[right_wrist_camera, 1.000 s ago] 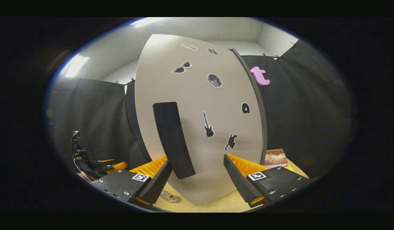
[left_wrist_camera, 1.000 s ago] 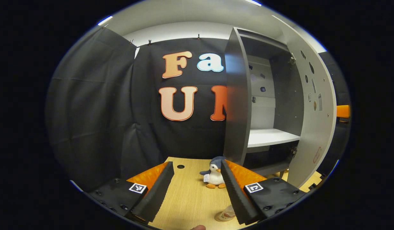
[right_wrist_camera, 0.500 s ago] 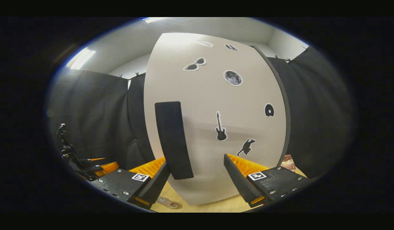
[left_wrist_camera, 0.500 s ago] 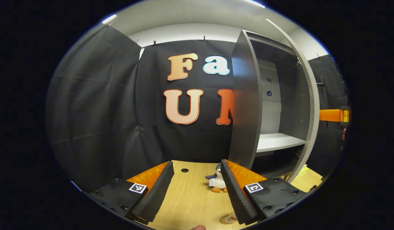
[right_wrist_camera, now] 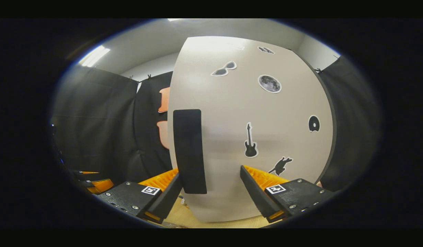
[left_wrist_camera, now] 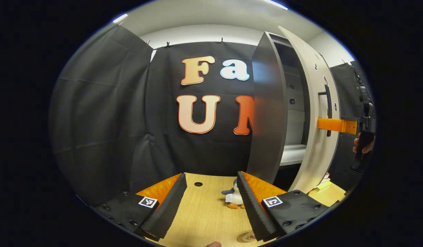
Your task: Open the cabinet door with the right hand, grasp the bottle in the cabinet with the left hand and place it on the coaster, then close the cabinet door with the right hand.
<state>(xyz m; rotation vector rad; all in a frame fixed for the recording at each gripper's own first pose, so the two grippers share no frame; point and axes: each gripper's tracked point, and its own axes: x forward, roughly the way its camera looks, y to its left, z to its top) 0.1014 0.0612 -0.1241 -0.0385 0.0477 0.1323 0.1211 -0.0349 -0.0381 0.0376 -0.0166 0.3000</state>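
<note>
Left gripper view: left claw point(left_wrist_camera: 211, 202) hangs open and empty over the wooden bench point(left_wrist_camera: 204, 216); a toy penguin point(left_wrist_camera: 232, 197) stands on the bench just past its right finger, partly hidden by it; the base of the bottle point(left_wrist_camera: 246, 236) shows at the bottom edge, on the bench beside that finger, the rest hidden; the cabinet point(left_wrist_camera: 266, 116) stands at the right with its door point(left_wrist_camera: 317, 137) ajar, a white shelf point(left_wrist_camera: 293, 153) visible through the gap; the right claw point(left_wrist_camera: 336, 125) reaches the door's outer face, a hand point(left_wrist_camera: 364, 145) on its grip.

Right gripper view: right claw point(right_wrist_camera: 209, 187) spread open; the door point(right_wrist_camera: 252, 137) close ahead blocks most of the cabinet; dark handle point(right_wrist_camera: 189, 151) next to the left finger, contact uncertain; guitar, moon and sunglasses stickers on the door.
</note>
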